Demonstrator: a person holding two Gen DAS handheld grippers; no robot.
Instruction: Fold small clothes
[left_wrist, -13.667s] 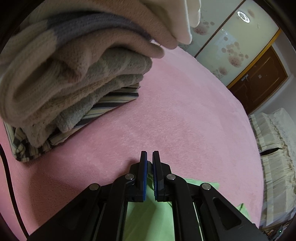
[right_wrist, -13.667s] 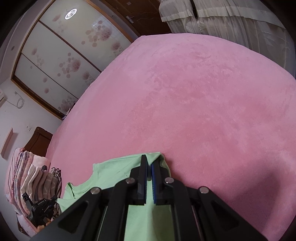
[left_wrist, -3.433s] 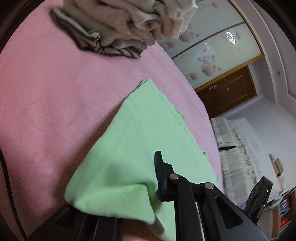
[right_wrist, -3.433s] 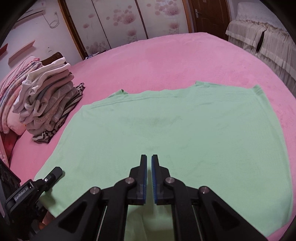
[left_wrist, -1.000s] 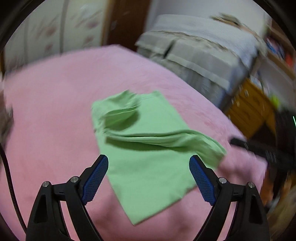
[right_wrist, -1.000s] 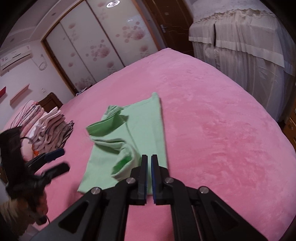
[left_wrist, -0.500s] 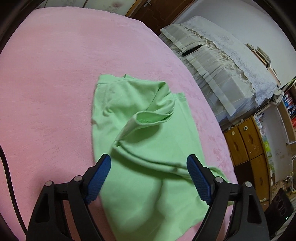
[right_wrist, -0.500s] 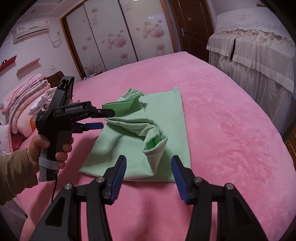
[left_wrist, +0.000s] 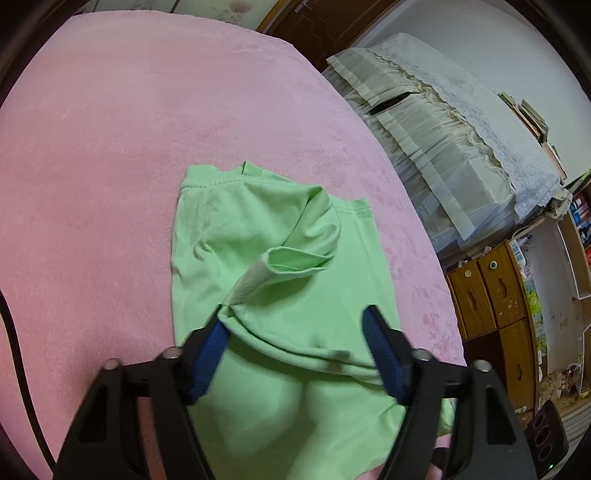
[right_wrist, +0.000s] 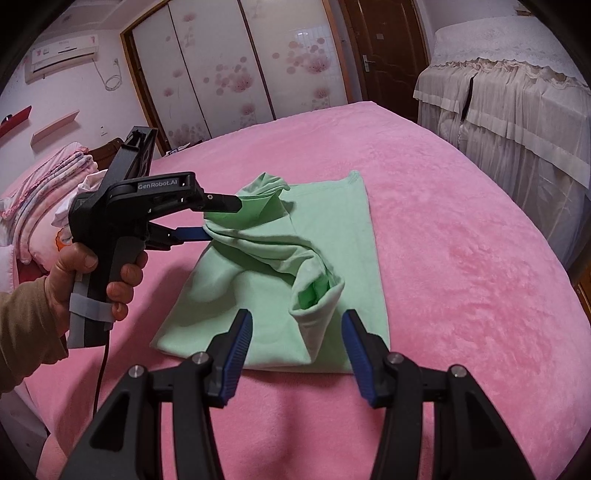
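Note:
A light green shirt (left_wrist: 295, 280) (right_wrist: 332, 229) lies partly folded on the pink bed (right_wrist: 461, 240), with a rumpled ridge across it and a sleeve cuff (right_wrist: 317, 295) standing up. My left gripper (left_wrist: 297, 343) (right_wrist: 219, 218) straddles the far-left end of that ridge. Its jaws are closing with the cloth between them; only one pad (left_wrist: 212, 347) touches the fold. My right gripper (right_wrist: 295, 332) stands open just short of the shirt's near edge, the cuff ahead of its gap and untouched.
A stack of folded clothes (right_wrist: 79, 184) and pink bedding (right_wrist: 33, 192) sit at the bed's far left. Cloth-covered furniture (right_wrist: 517, 110) and a wooden cabinet (left_wrist: 491, 295) stand past the bed's right edge. A hand (right_wrist: 77, 273) holds the left gripper.
The left gripper has come in lower over the shirt and narrowed its jaws around the ridge. The right gripper went from shut to open and edged toward the cuff.

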